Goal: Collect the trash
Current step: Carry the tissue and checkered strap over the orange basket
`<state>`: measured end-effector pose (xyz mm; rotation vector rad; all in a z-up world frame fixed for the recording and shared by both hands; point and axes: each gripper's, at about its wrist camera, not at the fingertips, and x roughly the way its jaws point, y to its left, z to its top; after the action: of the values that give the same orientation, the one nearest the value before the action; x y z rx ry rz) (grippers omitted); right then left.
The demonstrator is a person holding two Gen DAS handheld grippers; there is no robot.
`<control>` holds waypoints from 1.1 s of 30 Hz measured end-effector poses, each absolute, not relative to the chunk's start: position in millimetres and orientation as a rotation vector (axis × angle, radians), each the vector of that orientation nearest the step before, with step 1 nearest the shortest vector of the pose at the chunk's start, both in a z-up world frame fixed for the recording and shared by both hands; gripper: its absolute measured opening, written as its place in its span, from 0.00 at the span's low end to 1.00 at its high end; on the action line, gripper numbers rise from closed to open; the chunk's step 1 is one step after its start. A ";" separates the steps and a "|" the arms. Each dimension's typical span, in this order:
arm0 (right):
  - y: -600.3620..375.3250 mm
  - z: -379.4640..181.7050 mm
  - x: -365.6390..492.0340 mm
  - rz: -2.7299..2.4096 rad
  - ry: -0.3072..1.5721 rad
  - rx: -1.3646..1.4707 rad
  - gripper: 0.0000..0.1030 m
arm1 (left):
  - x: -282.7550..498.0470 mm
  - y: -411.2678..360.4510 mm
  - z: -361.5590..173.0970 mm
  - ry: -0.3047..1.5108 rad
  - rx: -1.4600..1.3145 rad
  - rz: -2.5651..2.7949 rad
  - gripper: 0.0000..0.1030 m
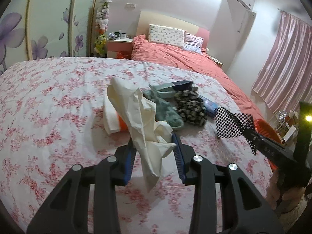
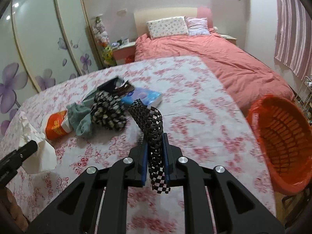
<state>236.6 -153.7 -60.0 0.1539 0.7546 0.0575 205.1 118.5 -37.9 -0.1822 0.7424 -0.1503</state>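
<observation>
Left wrist view, room: bedroom, floral-sheeted bed (image 1: 58, 97) carrying a heap of clutter.
Left gripper (image 1: 155, 148): jaws are pinching a crumpled cream tissue (image 1: 140, 120), its long axis running away from the camera.
Right gripper (image 1: 251, 134): holding a black-and-white checkered strip (image 1: 230, 124) to the right.
Right wrist view, basket: orange basket (image 2: 282, 140) is sitting right of the jaws, nearer the right hand.
Right gripper (image 2: 155, 152): jaws are pressing together on the checkered strip, which is curling upward, glossy, woven.
</observation>
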 end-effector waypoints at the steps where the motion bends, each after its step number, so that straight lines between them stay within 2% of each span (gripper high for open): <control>1: -159.2 -57.2 233.7 0.050 0.745 0.162 0.13 | 205.4 115.0 -37.4 0.743 -0.179 -0.156 0.35; 17: -228.8 -37.2 195.8 -0.045 0.636 0.255 0.13 | 204.4 44.4 -26.3 0.735 -0.121 -0.280 0.35; 33: -291.7 -23.2 166.5 -0.173 0.499 0.339 0.13 | 204.3 -59.2 -8.9 0.702 -0.070 -0.497 0.35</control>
<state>166.5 -291.7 -23.2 0.3390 0.4989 -0.1729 204.3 -59.2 -8.9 -0.0699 0.7016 -0.4973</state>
